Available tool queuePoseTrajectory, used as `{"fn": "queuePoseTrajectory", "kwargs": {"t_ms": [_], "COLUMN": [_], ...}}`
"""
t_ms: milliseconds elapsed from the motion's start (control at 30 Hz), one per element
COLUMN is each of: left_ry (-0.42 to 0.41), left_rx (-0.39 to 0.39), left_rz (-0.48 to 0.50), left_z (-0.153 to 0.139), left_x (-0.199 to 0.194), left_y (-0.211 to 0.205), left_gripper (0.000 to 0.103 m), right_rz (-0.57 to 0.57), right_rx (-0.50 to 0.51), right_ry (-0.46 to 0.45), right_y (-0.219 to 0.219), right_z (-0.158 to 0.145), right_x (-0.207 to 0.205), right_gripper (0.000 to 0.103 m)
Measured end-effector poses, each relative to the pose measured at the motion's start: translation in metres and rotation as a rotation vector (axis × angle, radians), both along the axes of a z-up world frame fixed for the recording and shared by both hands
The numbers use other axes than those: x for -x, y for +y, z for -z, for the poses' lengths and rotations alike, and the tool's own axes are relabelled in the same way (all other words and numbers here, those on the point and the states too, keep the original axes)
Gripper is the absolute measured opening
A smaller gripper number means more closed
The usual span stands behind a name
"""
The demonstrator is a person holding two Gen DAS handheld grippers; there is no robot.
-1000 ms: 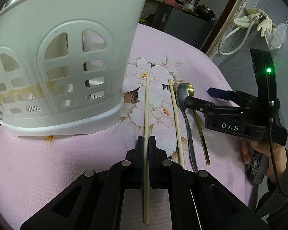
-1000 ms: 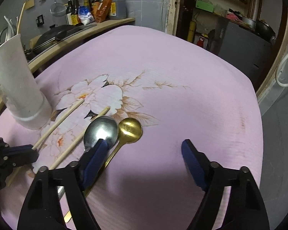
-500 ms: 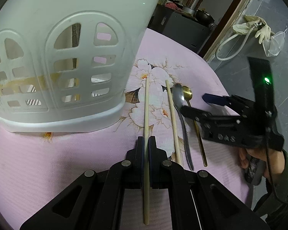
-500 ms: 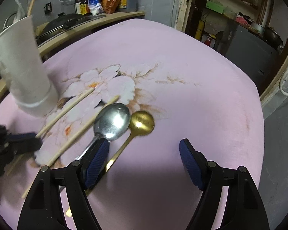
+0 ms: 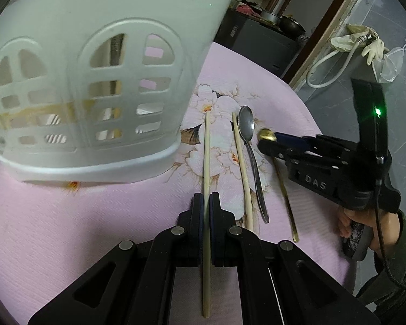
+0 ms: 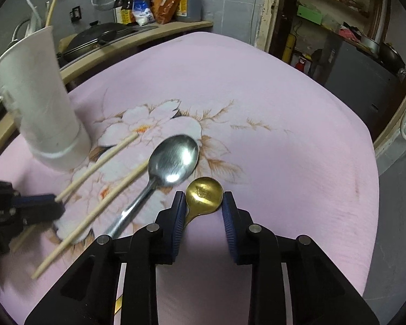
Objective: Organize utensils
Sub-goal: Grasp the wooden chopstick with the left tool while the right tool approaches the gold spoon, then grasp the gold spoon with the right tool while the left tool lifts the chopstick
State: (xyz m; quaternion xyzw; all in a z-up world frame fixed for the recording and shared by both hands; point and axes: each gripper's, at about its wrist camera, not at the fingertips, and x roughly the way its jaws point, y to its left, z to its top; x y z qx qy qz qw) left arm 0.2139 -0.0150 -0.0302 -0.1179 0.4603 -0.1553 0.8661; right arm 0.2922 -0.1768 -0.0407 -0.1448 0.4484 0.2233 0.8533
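Observation:
My left gripper (image 5: 206, 197) is shut on a pale wooden chopstick (image 5: 206, 149) that lies on the pink cloth and points toward the white slotted utensil holder (image 5: 94, 81). Beside it lie a second chopstick (image 5: 242, 168), a silver spoon (image 5: 246, 127) and a small gold spoon (image 5: 266, 135). In the right wrist view my right gripper (image 6: 204, 203) has its jaws closing on the gold spoon (image 6: 203, 189), whose bowl sits between the blue pads (image 6: 228, 211) and meets both. The silver spoon (image 6: 176, 157) lies just to their left. The gold spoon's handle is hidden under the gripper.
The holder (image 6: 40, 103) stands at the cloth's far left. The pink floral tablecloth (image 6: 284, 135) drops off at the right edge. Behind are a counter with bottles (image 6: 154, 2) and a dark cabinet (image 6: 360, 70). Gloves and a hose (image 5: 365, 43) hang by the wall.
My right gripper shifted right from the silver spoon's neck to the gold spoon, and its jaws narrowed around the bowl. The left gripper stayed shut on its chopstick.

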Motion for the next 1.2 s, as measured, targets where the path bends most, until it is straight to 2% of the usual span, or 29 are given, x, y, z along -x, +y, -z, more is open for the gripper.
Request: {"fn": "queuePoseTrajectory", "kwargs": {"t_ms": [267, 400, 567, 600, 667, 733, 833, 900, 967, 1200], "left_ry": [0.032, 0.009, -0.001, 0.002, 0.009, 0.026, 0.055, 0.067, 0.071, 0.098], "left_rx": [0.023, 0.002, -0.017, -0.021, -0.029, -0.038, -0.058, -0.061, -0.059, -0.114], "left_rz": [-0.015, -0.025, 0.002, 0.01, 0.03, 0.061, 0.111, 0.132, 0.155, 0.216], "left_z": [-0.005, -0.011, -0.015, -0.016, -0.016, -0.018, -0.02, -0.021, -0.022, -0.019], "left_x": [0.03, 0.052, 0.073, 0.073, 0.07, 0.066, 0.056, 0.049, 0.039, 0.008], "left_y": [0.008, 0.009, 0.001, 0.0, -0.002, -0.002, -0.003, -0.004, -0.005, -0.016], "left_gripper": [0.002, 0.002, 0.002, 0.002, 0.003, 0.004, 0.009, 0.02, 0.026, 0.026], "right_rz": [-0.081, -0.128, -0.134, -0.121, -0.097, -0.076, -0.04, -0.005, 0.021, 0.112], "right_rx": [0.027, 0.021, -0.005, -0.011, -0.03, -0.043, -0.009, 0.008, 0.02, 0.008], "right_ry": [-0.014, -0.02, -0.035, -0.038, -0.031, -0.024, -0.055, -0.081, -0.096, -0.071], "right_y": [-0.014, -0.025, -0.036, -0.037, -0.034, -0.032, -0.025, -0.023, -0.023, -0.024], "right_z": [-0.004, -0.007, -0.007, -0.006, -0.007, -0.007, -0.006, -0.004, -0.004, -0.002], "right_x": [0.049, 0.083, 0.101, 0.102, 0.104, 0.105, 0.113, 0.118, 0.12, 0.116], "right_gripper": [0.025, 0.025, 0.026, 0.028, 0.037, 0.05, 0.052, 0.052, 0.052, 0.053]}}
